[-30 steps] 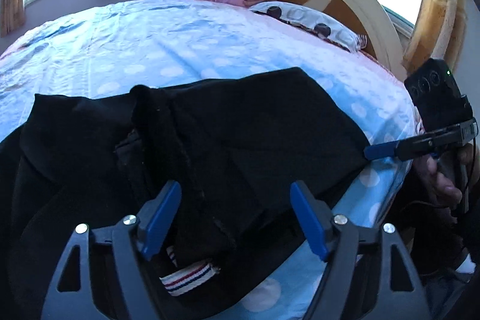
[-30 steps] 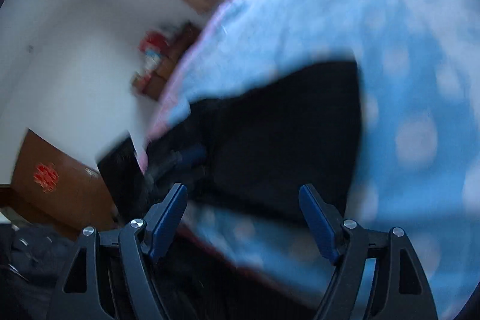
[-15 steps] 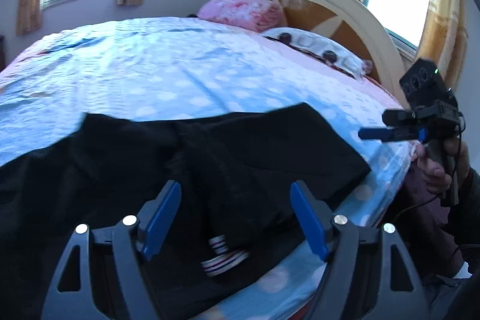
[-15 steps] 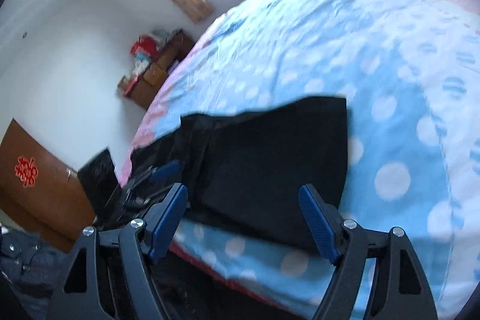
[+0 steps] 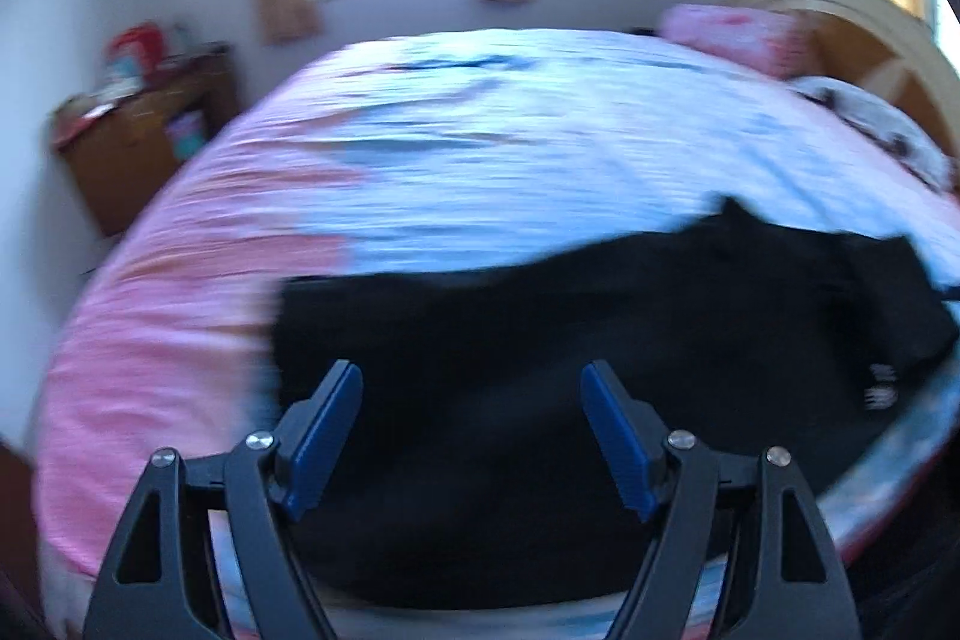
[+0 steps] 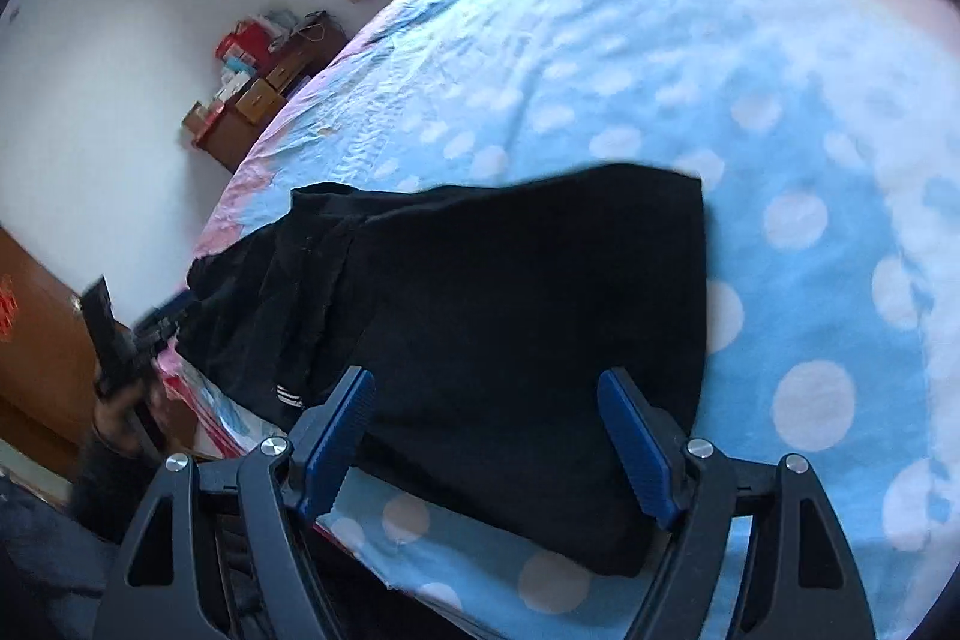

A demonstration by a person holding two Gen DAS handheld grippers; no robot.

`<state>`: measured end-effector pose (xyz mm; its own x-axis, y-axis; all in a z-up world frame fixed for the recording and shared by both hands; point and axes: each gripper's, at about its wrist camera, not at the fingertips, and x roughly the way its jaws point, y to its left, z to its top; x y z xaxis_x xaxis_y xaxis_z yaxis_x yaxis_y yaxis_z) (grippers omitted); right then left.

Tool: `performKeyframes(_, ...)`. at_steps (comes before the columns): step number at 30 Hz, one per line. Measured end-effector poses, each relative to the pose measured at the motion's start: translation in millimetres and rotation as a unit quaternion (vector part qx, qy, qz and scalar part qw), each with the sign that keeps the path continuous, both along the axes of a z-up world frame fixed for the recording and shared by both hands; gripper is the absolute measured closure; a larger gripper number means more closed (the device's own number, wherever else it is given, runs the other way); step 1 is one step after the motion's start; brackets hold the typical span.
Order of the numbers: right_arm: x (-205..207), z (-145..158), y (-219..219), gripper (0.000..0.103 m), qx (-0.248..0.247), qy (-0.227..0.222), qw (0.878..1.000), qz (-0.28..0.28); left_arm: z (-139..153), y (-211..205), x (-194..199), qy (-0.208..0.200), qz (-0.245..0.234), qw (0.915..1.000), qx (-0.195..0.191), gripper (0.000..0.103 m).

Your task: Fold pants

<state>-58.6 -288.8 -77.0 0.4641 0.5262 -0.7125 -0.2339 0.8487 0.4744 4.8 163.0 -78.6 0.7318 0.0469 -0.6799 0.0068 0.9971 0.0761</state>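
Note:
Black pants (image 5: 600, 340) lie lengthwise along the near edge of a blue dotted bed sheet (image 5: 480, 160), one flat end toward the pink border. A white striped bit (image 5: 879, 388) shows at the far right. My left gripper (image 5: 471, 382) hovers open above the pants' left part, nothing between its fingers; this view is blurred. In the right wrist view the pants (image 6: 510, 310) lie smooth and wide at the right end and bunched at the left. My right gripper (image 6: 486, 382) is open just above that wide end. The left gripper (image 6: 138, 334) and a hand (image 6: 120, 400) appear past the bunched end.
A wooden cabinet (image 5: 138, 130) with boxes stands left of the bed, also the cabinet (image 6: 252, 100) in the right view. A pink pillow (image 5: 732, 34) and arched headboard (image 5: 870, 34) are at the right. A brown door (image 6: 30, 340) is behind the hand. The bed edge (image 6: 420, 568) runs under my right gripper.
The left gripper has swept left along the pants, from the bunched striped part to the flat leg end, turning away from the headboard. The right gripper shifted and rolled a little. Both stayed open.

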Motion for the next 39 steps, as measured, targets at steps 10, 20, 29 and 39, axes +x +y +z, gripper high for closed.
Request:
performKeyframes(10,6,-6,88,0.025,0.007,0.001,0.997,0.082,-35,96,14,0.040,0.034,0.9884,-0.143,0.023)
performKeyframes(20,20,-17,114,0.025,0.012,0.018,0.997,0.074,-55,84,32,0.075,-0.009,0.9794,-0.187,0.036)
performKeyframes(29,20,-25,113,0.025,0.042,0.025,0.997,0.060,-55,75,35,0.100,-0.016,0.9813,-0.164,0.032)
performKeyframes(39,19,-28,98,0.025,0.082,0.022,0.996,0.030,-36,73,19,0.059,-0.014,0.9782,-0.199,0.084)
